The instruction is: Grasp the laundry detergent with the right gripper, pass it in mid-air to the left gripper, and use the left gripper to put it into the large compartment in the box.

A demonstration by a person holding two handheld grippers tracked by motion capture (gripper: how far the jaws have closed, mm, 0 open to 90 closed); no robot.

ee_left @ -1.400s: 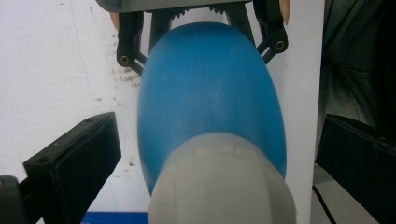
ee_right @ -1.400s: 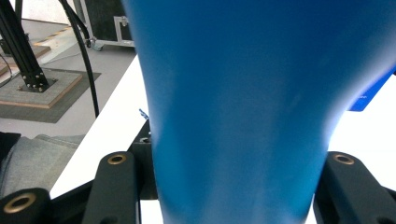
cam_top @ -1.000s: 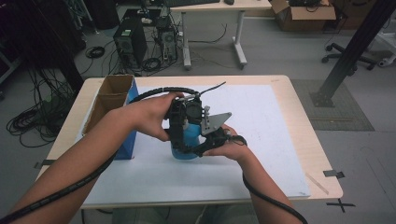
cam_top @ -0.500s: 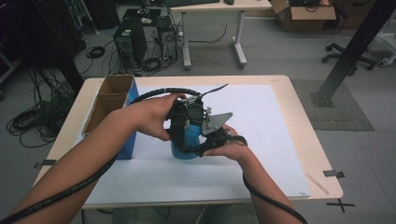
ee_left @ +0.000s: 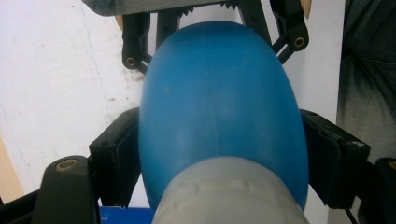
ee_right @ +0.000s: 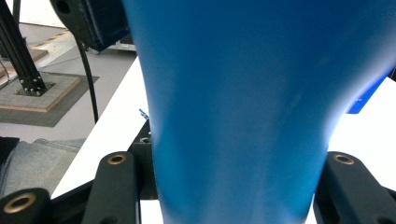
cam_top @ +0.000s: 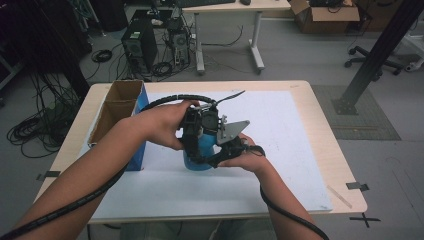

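Observation:
A blue bottle [cam_top: 200, 160] with a grey cap [ee_left: 229, 191] stands on the white sheet at mid-table, held from two sides. My left gripper [cam_top: 196, 149] comes down over it from above. Its jaws have just been closing, and its pads [ee_left: 123, 158] now touch the widest part of the blue body [ee_left: 219, 107]. My right gripper [cam_top: 220, 152] comes in from the right and is shut on the lower part of the bottle [ee_right: 238, 102], with a black jaw on either side. The bottle's base is hidden behind the grippers in the high view.
An open cardboard box [cam_top: 117, 107] with a blue side stands at the table's left edge. The white sheet [cam_top: 285, 135] covers most of the wooden table [cam_top: 325, 125]. Beyond it are a computer tower [cam_top: 137, 45], floor cables and another desk; a black post [cam_top: 380, 55] rises at the right.
The left gripper's jaws have drawn in against the bottle. Both hands and the bottle stay where they were.

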